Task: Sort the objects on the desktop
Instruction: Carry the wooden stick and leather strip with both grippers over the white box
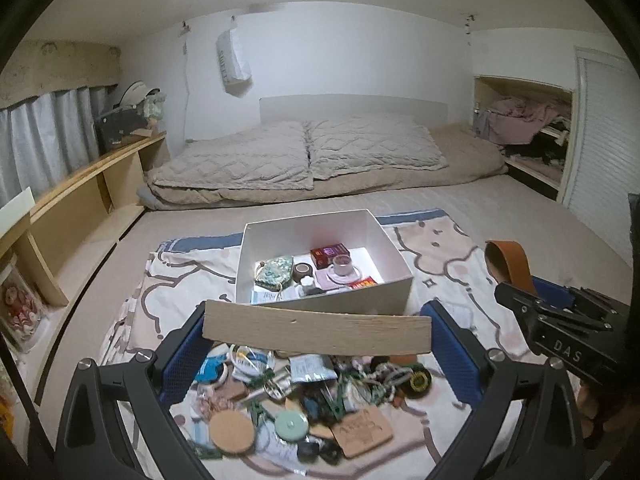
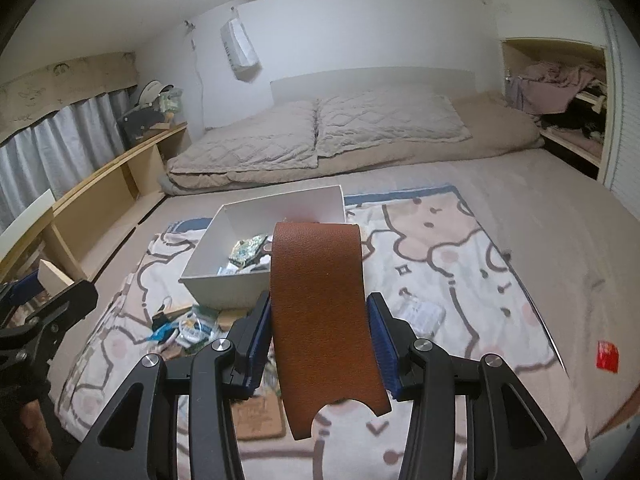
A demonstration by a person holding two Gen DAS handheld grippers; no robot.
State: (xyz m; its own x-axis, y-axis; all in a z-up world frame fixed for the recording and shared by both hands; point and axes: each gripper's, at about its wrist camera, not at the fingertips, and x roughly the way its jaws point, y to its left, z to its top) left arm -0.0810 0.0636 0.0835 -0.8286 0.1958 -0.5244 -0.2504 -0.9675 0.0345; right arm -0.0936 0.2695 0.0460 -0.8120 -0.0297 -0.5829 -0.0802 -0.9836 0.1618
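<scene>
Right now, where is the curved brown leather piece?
The curved brown leather piece is clamped between the blue pads of the right hand-held gripper, raised above the patterned blanket, just right of the white open box.

Left gripper (image 1: 318,334) clamps a flat wooden board (image 1: 316,330) crosswise between its blue pads (image 1: 454,348). Below it, a pile (image 1: 304,396) of small items lies on a patterned blanket (image 1: 440,256); some blurred, possibly cork coasters among them. Beyond the board, a white box (image 1: 320,264) holds a cup, pouch and red packet. Right gripper (image 1: 516,292) at right edge carries a brown leather strip (image 1: 510,262).
</scene>
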